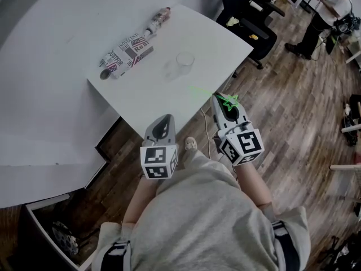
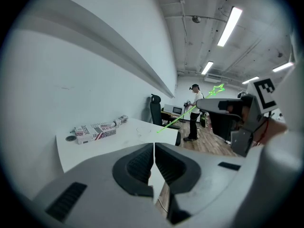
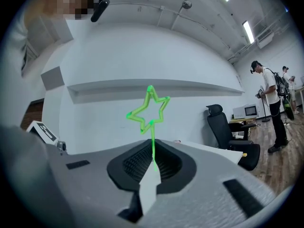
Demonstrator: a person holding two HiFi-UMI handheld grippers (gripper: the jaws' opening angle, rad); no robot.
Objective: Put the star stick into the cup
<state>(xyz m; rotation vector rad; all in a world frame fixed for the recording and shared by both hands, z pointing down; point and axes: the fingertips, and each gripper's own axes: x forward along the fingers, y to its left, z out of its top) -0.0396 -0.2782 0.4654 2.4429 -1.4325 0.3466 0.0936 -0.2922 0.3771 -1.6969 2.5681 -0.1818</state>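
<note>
Left tongs [image 1: 164, 120], right tongs [image 1: 216, 99] grey, black ribbed pads [image 2: 137, 167], black-white marker cubes [image 1: 159, 161]; beige-grey shirt [image 1: 197, 219], dark arm straps [image 1: 115, 252].

Cup [image 1: 185, 61]: up on the table [image 1: 152, 103].
Box [image 1: 127, 52]: lying left of the cup, same table.
Star stick [image 1: 229, 101]: nearer than the cup, off to its right, in the right gripper [image 1: 221, 99].
Left gripper [image 1: 164, 119]: nearer than the cup, slightly left.
Chair [image 1: 248, 21]: behind the cup, right.

The star stick [image 3: 152, 136] is neon green, the cup [image 1: 184, 61] clear, the table [image 1: 163, 103] white, the box [image 1: 128, 51] newspaper-printed.
</note>
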